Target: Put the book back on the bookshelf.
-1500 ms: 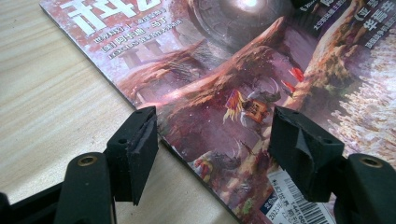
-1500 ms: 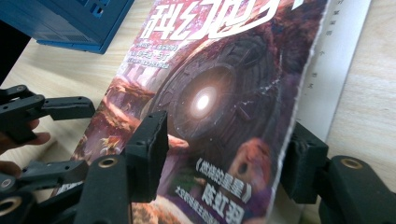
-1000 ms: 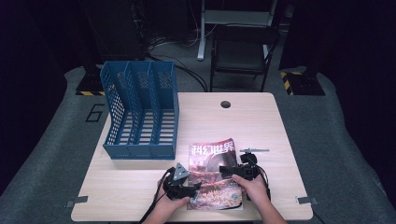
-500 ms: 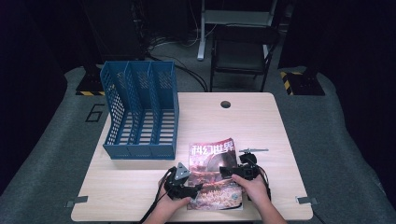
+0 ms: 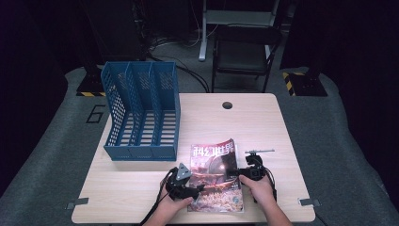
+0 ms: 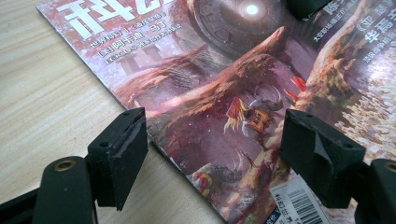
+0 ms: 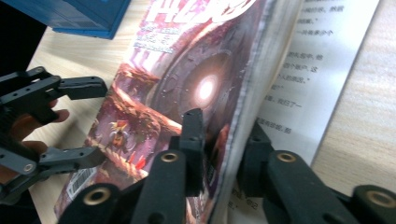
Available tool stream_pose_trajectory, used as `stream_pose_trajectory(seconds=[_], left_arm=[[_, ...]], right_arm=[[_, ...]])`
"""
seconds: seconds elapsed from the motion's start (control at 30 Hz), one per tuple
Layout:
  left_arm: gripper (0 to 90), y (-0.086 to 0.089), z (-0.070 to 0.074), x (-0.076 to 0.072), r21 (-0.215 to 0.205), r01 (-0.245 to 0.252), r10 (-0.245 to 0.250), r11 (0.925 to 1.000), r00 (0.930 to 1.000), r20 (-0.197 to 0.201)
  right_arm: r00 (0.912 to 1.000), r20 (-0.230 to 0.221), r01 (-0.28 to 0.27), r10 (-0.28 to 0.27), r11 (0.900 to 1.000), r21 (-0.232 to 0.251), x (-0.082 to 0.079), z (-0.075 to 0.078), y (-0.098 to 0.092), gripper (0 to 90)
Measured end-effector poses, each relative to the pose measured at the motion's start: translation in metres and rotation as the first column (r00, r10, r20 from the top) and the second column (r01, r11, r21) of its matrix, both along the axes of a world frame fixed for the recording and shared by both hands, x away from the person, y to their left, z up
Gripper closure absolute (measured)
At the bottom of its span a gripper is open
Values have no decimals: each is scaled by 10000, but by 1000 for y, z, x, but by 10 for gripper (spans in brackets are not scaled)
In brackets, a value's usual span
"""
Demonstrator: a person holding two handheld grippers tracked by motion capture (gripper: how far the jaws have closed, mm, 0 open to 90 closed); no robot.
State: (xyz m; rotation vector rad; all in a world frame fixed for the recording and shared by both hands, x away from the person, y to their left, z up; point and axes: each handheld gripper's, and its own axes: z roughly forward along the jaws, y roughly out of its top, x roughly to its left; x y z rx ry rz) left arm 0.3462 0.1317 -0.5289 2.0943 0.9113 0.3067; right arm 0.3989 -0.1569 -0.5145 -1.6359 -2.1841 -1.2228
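The magazine (image 5: 217,176) lies on the table (image 5: 263,127) at 6 o'clock, near the front edge. Its cover carries Chinese characters, too small to read, and a barcode sticker (image 6: 299,205) cut off at the bottom. The right gripper (image 7: 224,154) has just been closing; its jaws clamp the lifted page edge, hiding part of the print. The left gripper (image 6: 215,154) has its jaws apart over the spine. The blue file rack (image 5: 141,113) stands at 10 o'clock.
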Motion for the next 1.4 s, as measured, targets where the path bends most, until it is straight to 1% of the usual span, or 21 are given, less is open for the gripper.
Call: stream_pose_trajectory(seconds=[0.1,0.13,0.23,0.33,0.37,0.43,0.5,0.57,0.63,0.73,0.8,0.83,0.9,0.93,1.07,1.1,1.13,1.27,1.3,1.33,1.4], left_arm=[[234,0,0,1,-17,-36,37,10000,9999,102],[234,0,0,1,49,4,-4,10000,10000,1],[235,0,0,2,64,31,-31,10000,10000,72],[247,0,0,2,-160,-88,87,9998,10000,-44],[258,3,1,4,-26,44,-44,10000,10000,-70],[264,3,2,6,0,59,-59,10000,9998,-196],[264,3,3,7,25,113,-113,9999,9997,-221],[260,3,4,10,47,80,-78,10000,9991,-419],[245,3,4,12,45,132,-130,9999,9993,-343],[238,4,3,12,-277,35,-51,9996,9983,-579],[229,5,4,14,-252,55,-70,9997,9983,-586],[204,6,3,16,-482,-16,-16,9988,9979,-647],[180,7,3,18,-592,45,-89,9982,9972,-738],[158,8,3,19,-882,35,-123,9961,9949,-1002],[141,10,2,23,-1017,84,-185,9948,9949,-993],[135,9,2,24,-1183,-35,-100,9930,9935,-1135],[123,9,2,26,-1190,18,-157,9929,9931,-1158],[116,7,3,32,-1113,54,-194,9938,9920,-1250],[113,5,4,34,-955,241,-363,9951,9910,-1287],[95,5,4,34,-955,241,-363,9951,9910,-1287],[85,3,4,39,-1019,495,-624,9936,9899,-1274]], right_arm=[[9999,121,45,-44,10000,-39,-3,2,2,794],[9997,226,87,-86,9999,-71,-4,2,3,803],[9982,588,109,-105,9999,-66,-7,3,3,830],[9975,695,140,-143,9999,52,-9,5,4,848],[9943,1061,73,-74,10000,9,-13,9,6,851],[9888,1490,-22,25,10000,-24,-17,13,8,853],[9868,1622,-22,29,10000,-45,-19,15,9,853],[9812,1930,9,21,9999,-152,-21,16,10,854],[9813,1925,77,-70,10000,-30,-23,16,10,854],[9787,2048,156,-167,9999,71,-26,18,10,855],[9764,2154,143,-153,9999,64,-27,19,10,855],[9721,2338,168,-188,9998,105,-29,20,10,854],[9716,2360,165,-194,9998,140,-30,21,10,855],[9689,2464,172,-225,9996,235,-32,22,9,855],[9677,2505,184,-275,9991,386,-35,23,9,854],[9671,2525,202,-302,9989,420,-35,24,9,855],[9621,2718,111,-224,9990,431,-36,25,8,854],[9612,2745,94,-253,9982,591,-39,28,8,854],[9579,2865,3,-193,9978,662,-40,30,7,854],[9579,2865,3,-193,9978,662,-40,30,7,854],[9517,3067,-92,-143,9971,751,-41,31,6,854]])
